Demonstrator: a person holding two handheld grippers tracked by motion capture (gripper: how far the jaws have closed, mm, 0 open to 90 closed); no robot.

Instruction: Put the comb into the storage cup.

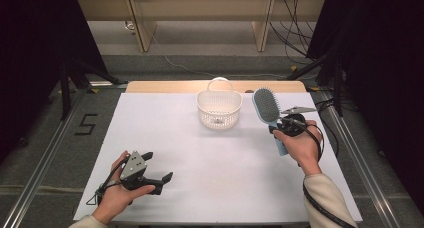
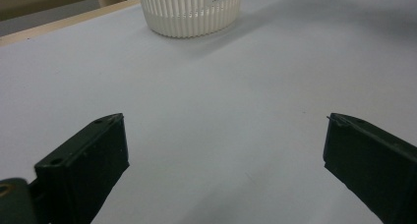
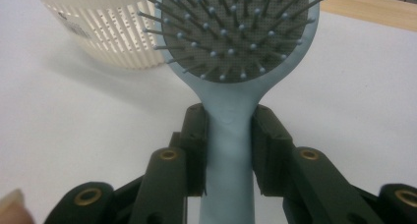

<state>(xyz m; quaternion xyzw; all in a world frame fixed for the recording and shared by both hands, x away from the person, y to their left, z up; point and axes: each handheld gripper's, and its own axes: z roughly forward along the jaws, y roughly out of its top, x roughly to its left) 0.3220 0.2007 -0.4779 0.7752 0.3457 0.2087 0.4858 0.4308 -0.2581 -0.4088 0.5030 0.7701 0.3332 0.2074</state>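
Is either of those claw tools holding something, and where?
The right gripper grips the blue hairbrush by its handle, just below the bristles. The left gripper holds nothing.

The table [image 1: 200, 153] is evenly bright under soft light from above — the surroundings in the high view fall into dark. Shadows are faint and soft-edged, a pale one beside the basket [image 2: 189, 10]. Both close views are slightly blurred and grainy.

We're looking down on a white-topped table [image 1: 210, 158] with a pale wooden edge at its far side. Grey carpet floor [image 1: 45, 143] surrounds it, a black "5" [image 1: 86, 124] marked at left. Beyond, light wooden furniture legs [image 1: 141, 28], dark curtains [image 1: 30, 63] either side, cables [image 1: 295, 33] trailing.
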